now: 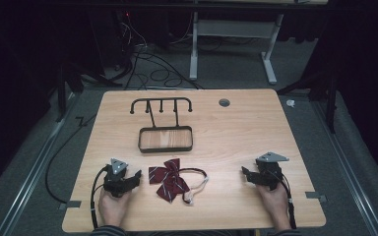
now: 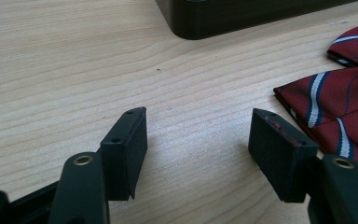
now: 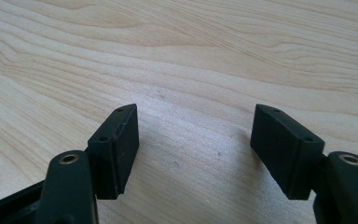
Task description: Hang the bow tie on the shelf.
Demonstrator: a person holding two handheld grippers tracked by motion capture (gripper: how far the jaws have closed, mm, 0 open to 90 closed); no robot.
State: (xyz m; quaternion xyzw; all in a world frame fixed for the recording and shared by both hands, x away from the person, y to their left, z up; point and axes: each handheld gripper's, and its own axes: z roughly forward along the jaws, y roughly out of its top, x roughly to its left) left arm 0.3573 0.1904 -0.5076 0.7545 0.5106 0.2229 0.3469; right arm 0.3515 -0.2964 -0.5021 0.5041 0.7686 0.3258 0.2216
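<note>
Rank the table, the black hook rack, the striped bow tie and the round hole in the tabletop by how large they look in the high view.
Largest to smallest:
1. table
2. black hook rack
3. striped bow tie, counting its strap loop
4. round hole
The bow tie lies nearer the camera than the rack, so that gap may look smaller than it is.

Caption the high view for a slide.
Both grippers, left and right, rest open on the table either side of a striped bow tie, near a black rack.
</note>
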